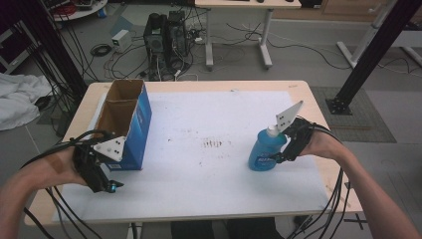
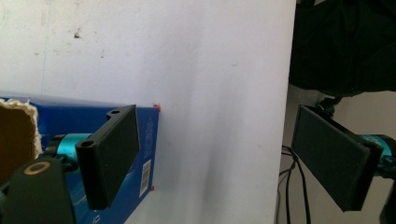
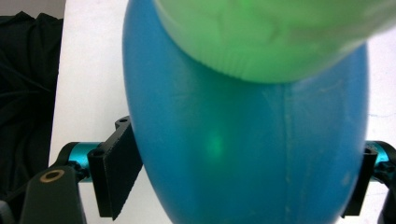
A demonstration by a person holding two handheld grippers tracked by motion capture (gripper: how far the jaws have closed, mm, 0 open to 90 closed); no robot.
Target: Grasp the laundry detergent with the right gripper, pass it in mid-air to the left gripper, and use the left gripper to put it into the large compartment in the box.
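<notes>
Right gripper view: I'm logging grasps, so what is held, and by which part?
The right hand-held gripper clamps the blue bottle across its wide body, below the cap. The left hand-held gripper holds nothing.

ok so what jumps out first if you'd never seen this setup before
Probably the blue bottle with its white cap, standing on the right of the white table mat with the right claw closed around its body. Next, the open blue cardboard box standing at the mat's left edge, with the left claw wide open beside its near end, gripping nothing.
</notes>
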